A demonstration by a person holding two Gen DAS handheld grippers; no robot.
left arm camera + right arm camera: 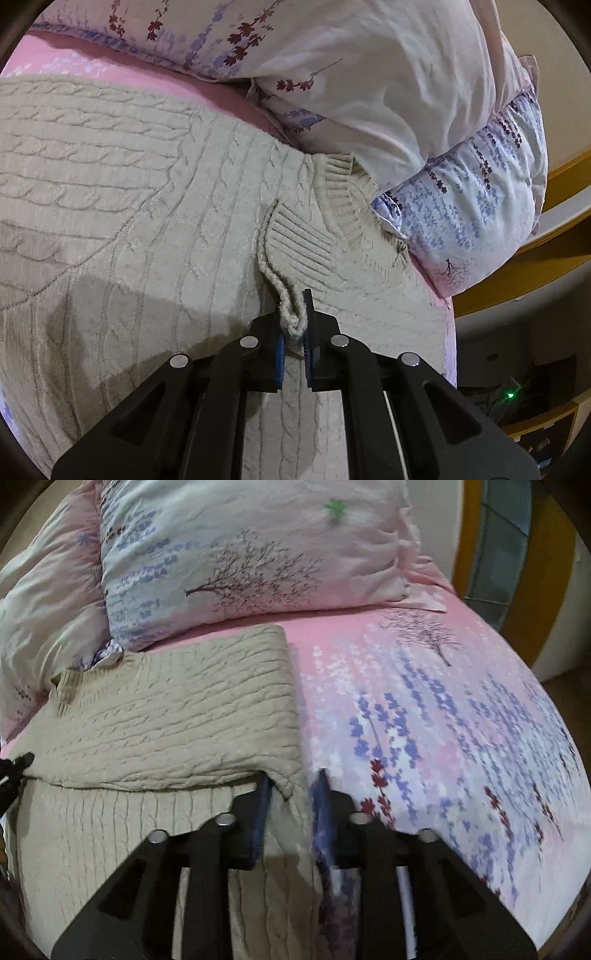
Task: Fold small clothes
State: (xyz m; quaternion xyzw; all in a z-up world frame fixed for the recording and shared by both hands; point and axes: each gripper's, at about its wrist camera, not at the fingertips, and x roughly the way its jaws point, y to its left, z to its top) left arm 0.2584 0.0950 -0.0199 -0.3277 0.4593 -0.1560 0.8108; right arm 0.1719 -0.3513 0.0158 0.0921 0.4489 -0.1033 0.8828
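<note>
bed (424,716) | left gripper (295,325) clamps sweater (147,206) fold | right gripper (291,797) part-open, corner between, contact blurred

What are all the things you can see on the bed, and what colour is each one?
sweater: one, beige cable-knit, lying on the sheet with its top part folded over the lower part.
sheet: one, pink with purple and dark red flowers, covering the bed.
pillow: one, pale pink and white with tree and flower prints, at the head of the bed beyond the sweater.
duvet: one, pale with the same print, bunched up beside the sweater's collar.
left gripper: one, black with blue pads, shut on a fold of the sweater's edge.
right gripper: one, black with blue pads, jaws apart around a corner of the sweater at its edge.
</note>
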